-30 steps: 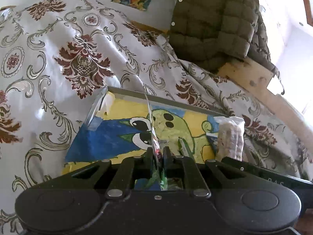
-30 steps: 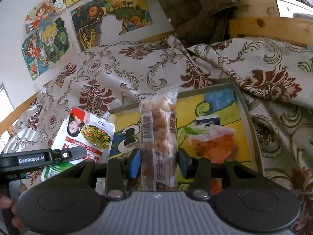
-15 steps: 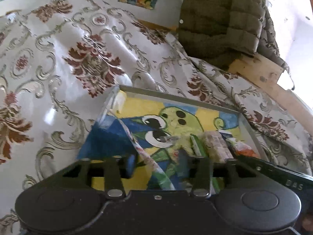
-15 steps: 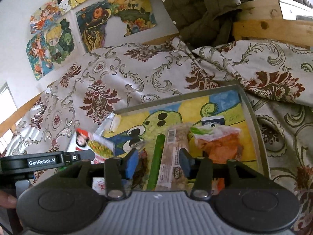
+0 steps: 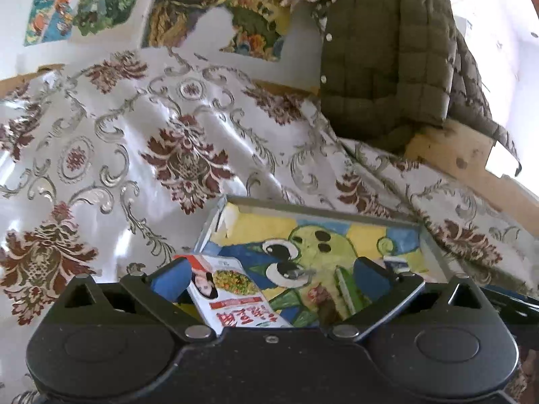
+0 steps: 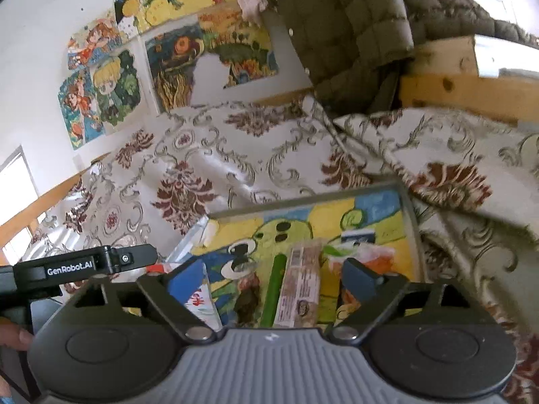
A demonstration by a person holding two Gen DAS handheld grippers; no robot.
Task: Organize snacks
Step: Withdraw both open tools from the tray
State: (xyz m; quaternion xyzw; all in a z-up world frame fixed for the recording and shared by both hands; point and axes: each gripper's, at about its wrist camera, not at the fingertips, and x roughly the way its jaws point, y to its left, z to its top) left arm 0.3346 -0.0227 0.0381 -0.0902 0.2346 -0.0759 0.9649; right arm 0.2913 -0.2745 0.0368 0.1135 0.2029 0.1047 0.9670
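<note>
1. Both snacks got dropped since a second ago: white packet [image 5: 232, 298] and clear biscuit bag [image 6: 301, 286] now lie in the painted tray [image 5: 323, 213].
2. Left gripper [image 5: 269, 277] jaws are opening, packet loose between them at 7 o'clock.
3. Right gripper [image 6: 274, 277] is opening too, bag untouched between its jaws.

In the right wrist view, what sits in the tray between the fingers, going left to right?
White packet with red print → dark brownish snack → green stick → clear barcode-labelled pack → orange packet.
</note>
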